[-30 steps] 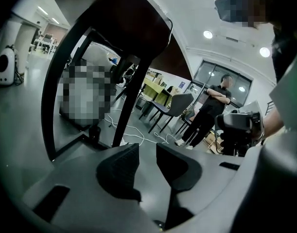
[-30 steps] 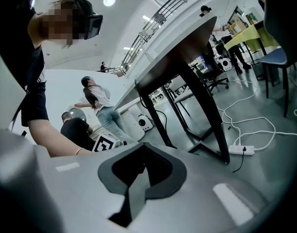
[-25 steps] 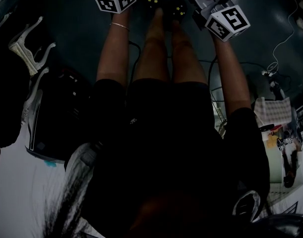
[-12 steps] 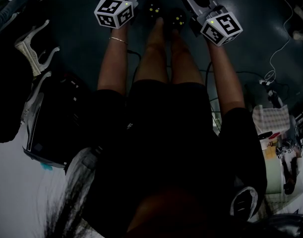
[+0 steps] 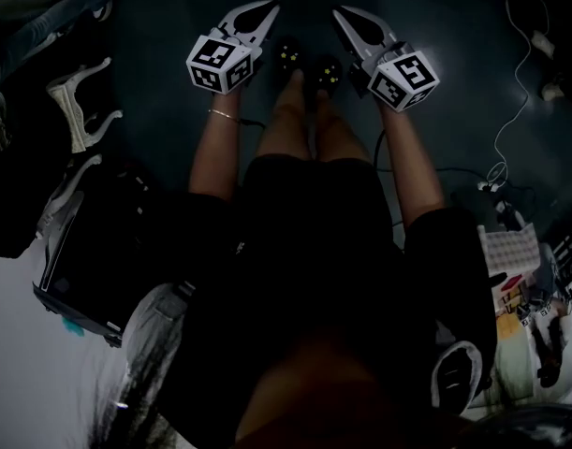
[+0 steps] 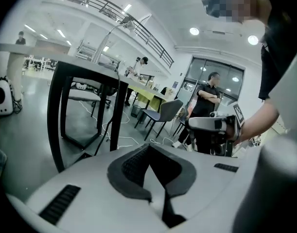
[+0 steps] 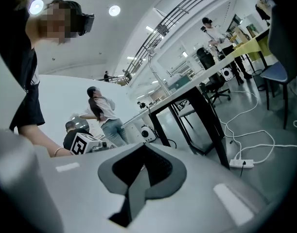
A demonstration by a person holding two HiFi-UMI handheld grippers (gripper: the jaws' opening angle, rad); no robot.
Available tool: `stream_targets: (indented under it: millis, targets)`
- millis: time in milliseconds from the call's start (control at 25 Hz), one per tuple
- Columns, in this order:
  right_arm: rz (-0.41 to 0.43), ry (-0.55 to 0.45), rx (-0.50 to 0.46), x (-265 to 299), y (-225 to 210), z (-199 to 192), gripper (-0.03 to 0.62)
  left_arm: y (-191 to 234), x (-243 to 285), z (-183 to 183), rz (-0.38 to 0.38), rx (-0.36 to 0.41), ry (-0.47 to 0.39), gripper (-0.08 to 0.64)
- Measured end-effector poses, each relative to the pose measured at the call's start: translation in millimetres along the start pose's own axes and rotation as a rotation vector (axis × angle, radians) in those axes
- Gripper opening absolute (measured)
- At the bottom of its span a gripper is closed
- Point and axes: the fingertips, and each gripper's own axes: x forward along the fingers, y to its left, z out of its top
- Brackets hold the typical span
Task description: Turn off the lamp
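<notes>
The only thing that could be the lamp is a slim pale arched stem, seen far off in the left gripper view. It stands on a long table with a pale top and black legs. Its long axis runs upright from the table top, and its upper end bows over to the right. Its head is too small to make out, so I cannot tell whether it is lit. Near that table stands a grey chair with thin legs, and white cables lie on the grey floor. Right of the chair stands a person in dark clothes. In the right gripper view a white power strip lies on the floor beside the table legs. Well apart from all this, the left gripper and the right gripper are held side by side in front of the person's body, above the person's dark shoes with yellow dots. Both point away from the body. On each, the dark pads are pressed together with nothing between them. At the near left in the head view sits a dark case with a pale rim; it is too dark to tell what it holds.
</notes>
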Motion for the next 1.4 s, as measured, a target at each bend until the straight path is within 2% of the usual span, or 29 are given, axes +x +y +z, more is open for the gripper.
stream_targets:
  millis: [200, 440, 880, 1120, 1400]
  targets:
    - [0.003, -0.026, -0.015, -22.7, 16.3, 22.1, 0.002, -44.1, -12.7, 32.4, -0.036, 0.005, -0.074, 0.006]
    - [0.011, -0.071, -0.012, -49.3, 35.6, 41.1, 0.002, -89.1, -24.1, 59.7, -0.082, 0.054, -0.127, 0.006]
    - [0.067, -0.129, -0.033, -92.0, 69.1, 63.4, 0.002, -135.0, -57.3, 89.8, -0.054, 0.138, -0.161, 0.006]
    - [0.158, -0.16, -0.028, -98.7, 99.5, 75.3, 0.001, -153.1, -88.9, 120.9, 0.001, 0.151, -0.288, 0.006]
    - [0.166, -0.204, -0.069, -107.7, 128.7, 87.1, 0.002, -167.4, -114.1, 124.1, -0.015, 0.179, -0.296, 0.006]
